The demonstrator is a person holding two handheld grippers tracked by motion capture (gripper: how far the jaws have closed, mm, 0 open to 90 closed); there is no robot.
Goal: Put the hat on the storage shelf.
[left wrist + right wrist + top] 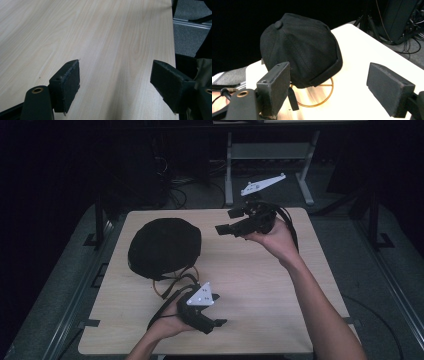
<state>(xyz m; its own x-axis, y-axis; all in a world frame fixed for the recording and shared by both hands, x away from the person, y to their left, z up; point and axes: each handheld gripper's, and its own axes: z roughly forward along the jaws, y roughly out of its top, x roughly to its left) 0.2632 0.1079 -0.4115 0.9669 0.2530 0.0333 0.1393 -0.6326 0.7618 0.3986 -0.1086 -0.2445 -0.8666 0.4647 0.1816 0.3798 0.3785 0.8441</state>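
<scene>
Bottom centre of the high view, the left gripper (216, 323) sits low over the table (260, 285), jaws wide apart, nothing between them. Just above it, centre left, the black cap (165, 246) rests on a wire stand (322, 96). Upper centre, the right gripper (220, 230), jaws spread and empty, points at the cap from the right, near it.

both grippers, left gripper (216, 322) and right gripper (222, 229), are matte black with blocky, rough-faced jaws, brass-ringed holes, a grey three-cornered plate dotted with screws, and black trailing cables; forearms bare.
</scene>
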